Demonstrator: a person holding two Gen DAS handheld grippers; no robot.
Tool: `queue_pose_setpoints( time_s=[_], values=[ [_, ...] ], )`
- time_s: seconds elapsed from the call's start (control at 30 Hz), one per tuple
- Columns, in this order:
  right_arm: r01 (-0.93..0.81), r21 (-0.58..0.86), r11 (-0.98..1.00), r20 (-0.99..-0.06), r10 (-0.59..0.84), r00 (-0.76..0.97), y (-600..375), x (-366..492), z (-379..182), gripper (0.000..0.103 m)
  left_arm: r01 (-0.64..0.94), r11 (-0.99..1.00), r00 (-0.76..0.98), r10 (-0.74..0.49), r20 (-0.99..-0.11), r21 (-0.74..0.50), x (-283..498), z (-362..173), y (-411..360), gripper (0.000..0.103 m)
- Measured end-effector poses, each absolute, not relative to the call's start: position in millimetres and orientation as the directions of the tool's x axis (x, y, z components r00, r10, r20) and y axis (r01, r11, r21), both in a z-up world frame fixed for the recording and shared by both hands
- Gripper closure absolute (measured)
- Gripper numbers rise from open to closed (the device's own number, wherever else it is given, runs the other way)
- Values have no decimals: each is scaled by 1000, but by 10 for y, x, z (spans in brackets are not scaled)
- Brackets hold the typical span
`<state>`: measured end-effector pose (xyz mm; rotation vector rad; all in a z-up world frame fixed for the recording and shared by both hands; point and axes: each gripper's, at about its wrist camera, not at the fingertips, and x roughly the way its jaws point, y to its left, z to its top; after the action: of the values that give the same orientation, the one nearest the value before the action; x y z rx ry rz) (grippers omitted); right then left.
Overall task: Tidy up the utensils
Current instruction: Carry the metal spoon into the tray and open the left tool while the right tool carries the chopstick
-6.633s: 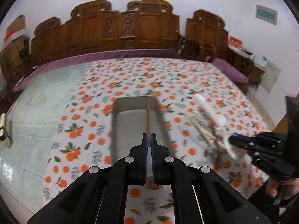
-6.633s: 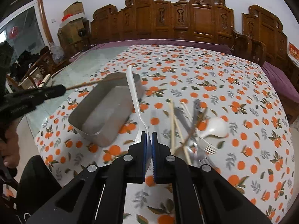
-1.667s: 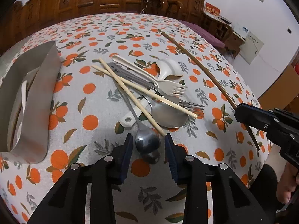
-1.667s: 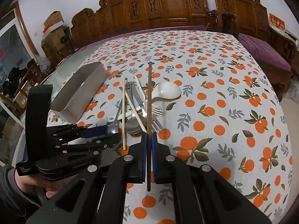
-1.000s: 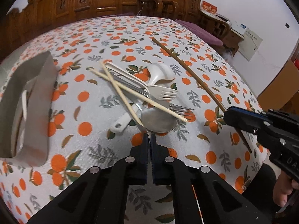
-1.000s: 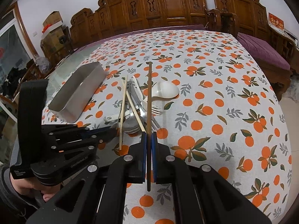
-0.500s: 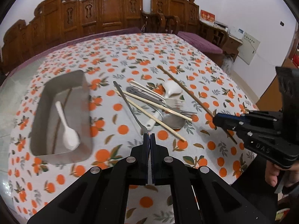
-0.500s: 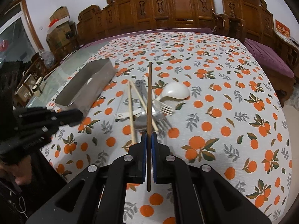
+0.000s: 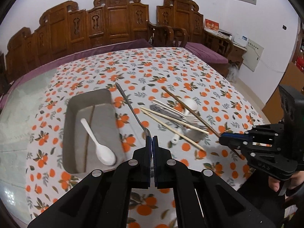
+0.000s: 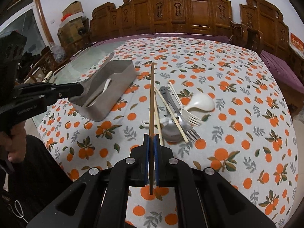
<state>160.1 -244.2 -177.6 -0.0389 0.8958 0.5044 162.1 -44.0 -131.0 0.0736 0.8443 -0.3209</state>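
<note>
Steel spoon pinched bowl-first in left gripper, handle forward.

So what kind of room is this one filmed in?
Most likely a home living or dining room: carved wooden chairs line the wall, an orange-print tablecloth covers the big table, and stacked cardboard boxes sit in a corner.

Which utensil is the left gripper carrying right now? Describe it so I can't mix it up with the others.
Start at the metal tray on the orange-print tablecloth. Just right of it, the left gripper is shut on a metal spoon, pinched at the bowl end with the slim handle pointing away. Unlike the white spoon in the tray, it is shiny steel.
</note>
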Motion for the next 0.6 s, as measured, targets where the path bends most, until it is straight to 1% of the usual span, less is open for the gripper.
queue_pose_setpoints(
  time_s=[0.3,0.43,0.6],
  values=[
    [-435,193,879,-755,416,506,-2241,1818,-1778,97,275,957,623,-250,-741,-92,1865,-1347,-89,102],
    [-443,193,875,-754,422,504,-2106,1906,-1781,97,268,960,627,-241,-741,-86,1950,-1372,18,102],
    [-452,210,867,-753,438,491,-1936,2010,-1796,97,245,963,601,-244,-761,-115,2086,-1528,197,102]
  ],
)
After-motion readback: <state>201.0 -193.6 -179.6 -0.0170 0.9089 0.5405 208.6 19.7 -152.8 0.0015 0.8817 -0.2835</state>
